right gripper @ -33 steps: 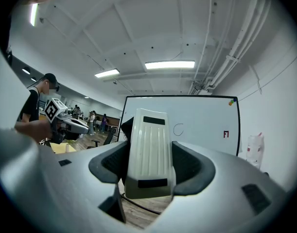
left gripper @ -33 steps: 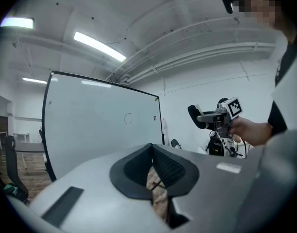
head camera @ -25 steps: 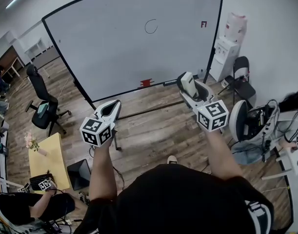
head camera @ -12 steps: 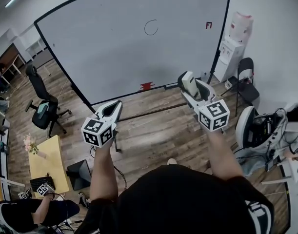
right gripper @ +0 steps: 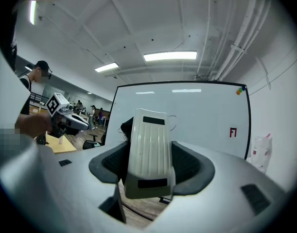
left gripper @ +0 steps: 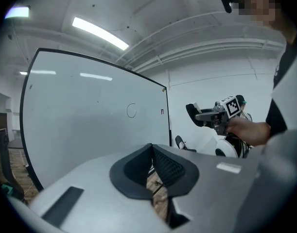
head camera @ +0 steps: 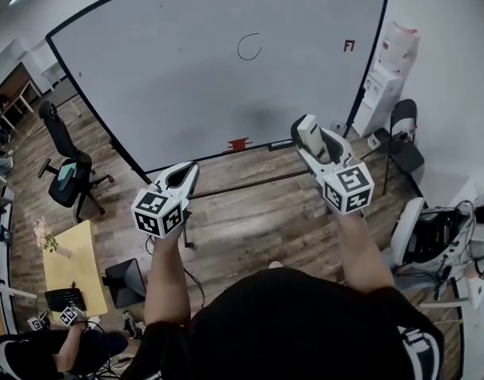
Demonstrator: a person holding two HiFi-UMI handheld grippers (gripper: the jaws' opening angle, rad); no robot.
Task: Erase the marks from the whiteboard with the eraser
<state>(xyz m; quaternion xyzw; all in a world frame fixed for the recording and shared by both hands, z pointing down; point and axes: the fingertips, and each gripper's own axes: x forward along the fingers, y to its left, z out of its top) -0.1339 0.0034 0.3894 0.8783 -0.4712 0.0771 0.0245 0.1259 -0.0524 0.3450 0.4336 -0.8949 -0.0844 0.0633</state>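
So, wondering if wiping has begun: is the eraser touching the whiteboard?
Apart. The right gripper view shows the whole whiteboard standing well beyond the eraser held in the right gripper.

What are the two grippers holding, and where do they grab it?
The right gripper clamps the white eraser by its two long sides, near its back end. The left gripper is shut and holds nothing.

White eraser (right gripper: 148,149) between jaws; marked whiteboard (head camera: 186,77)
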